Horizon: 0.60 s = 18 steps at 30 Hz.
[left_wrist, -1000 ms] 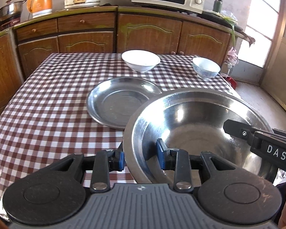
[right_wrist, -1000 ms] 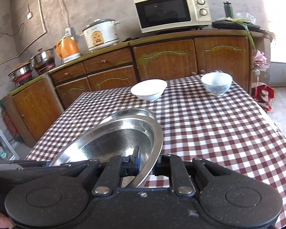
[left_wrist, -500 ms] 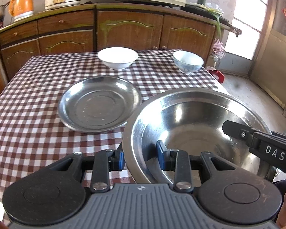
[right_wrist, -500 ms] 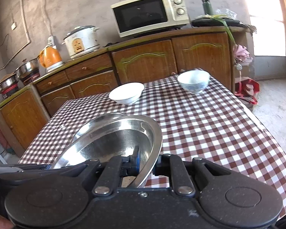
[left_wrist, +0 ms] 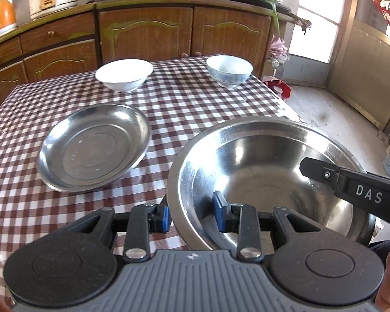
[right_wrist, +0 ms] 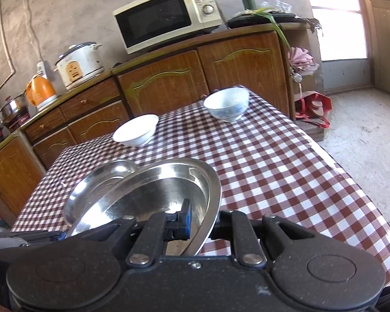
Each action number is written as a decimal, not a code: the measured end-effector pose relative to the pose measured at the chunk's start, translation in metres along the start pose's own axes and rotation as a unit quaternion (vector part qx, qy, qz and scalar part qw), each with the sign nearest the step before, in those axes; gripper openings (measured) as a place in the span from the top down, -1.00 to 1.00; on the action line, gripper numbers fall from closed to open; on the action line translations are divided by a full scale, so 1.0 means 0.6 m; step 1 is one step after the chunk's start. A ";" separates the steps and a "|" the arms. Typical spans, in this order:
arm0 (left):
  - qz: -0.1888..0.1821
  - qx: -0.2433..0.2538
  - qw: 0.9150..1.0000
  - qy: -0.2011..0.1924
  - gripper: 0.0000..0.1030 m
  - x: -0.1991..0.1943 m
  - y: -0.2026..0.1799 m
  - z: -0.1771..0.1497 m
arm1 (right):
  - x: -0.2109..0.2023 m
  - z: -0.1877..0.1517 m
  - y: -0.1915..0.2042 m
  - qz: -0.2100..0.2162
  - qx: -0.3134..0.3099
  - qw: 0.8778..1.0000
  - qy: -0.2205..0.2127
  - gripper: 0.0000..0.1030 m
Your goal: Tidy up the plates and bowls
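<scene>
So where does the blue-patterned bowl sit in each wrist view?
Left wrist: the blue-patterned bowl is upper centre-right, at the table's far right corner.
Right wrist: the same bowl is upper centre, at that far corner.
Shared landmark: the plain white bowl stands to its left in both views.

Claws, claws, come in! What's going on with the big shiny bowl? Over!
Left claw and right claw both straddling big steel bowl's rim. Bowl up beside steel plate. White bowl, blue-patterned bowl far off, nothing blocking.
</scene>
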<state>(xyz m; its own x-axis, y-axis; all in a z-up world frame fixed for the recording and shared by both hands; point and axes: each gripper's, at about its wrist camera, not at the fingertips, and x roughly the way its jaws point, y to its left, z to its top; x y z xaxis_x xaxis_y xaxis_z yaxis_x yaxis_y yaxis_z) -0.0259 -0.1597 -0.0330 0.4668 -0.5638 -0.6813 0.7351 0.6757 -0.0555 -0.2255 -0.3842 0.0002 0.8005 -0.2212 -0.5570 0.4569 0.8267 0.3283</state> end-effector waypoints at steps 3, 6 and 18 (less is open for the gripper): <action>-0.004 0.005 1.000 0.004 0.37 0.016 -0.014 0.004 | 0.010 0.004 -0.020 -0.007 0.007 1.000 0.001 0.69; -0.006 0.005 1.000 0.009 0.37 0.033 -0.024 0.006 | 0.021 0.009 -0.036 -0.012 0.009 1.000 0.003 0.69; 0.002 0.012 1.000 0.027 0.37 0.080 -0.049 0.011 | 0.081 0.021 -0.086 -0.020 0.020 0.999 0.022 0.70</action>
<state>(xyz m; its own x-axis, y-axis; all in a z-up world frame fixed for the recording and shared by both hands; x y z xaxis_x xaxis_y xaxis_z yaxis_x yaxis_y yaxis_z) -0.0219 -0.2097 -0.0592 0.4431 -0.5346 -0.7196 0.7449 0.6662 -0.0363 -0.2055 -0.4442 -0.0343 0.7639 -0.2293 -0.6032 0.5036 0.7963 0.3351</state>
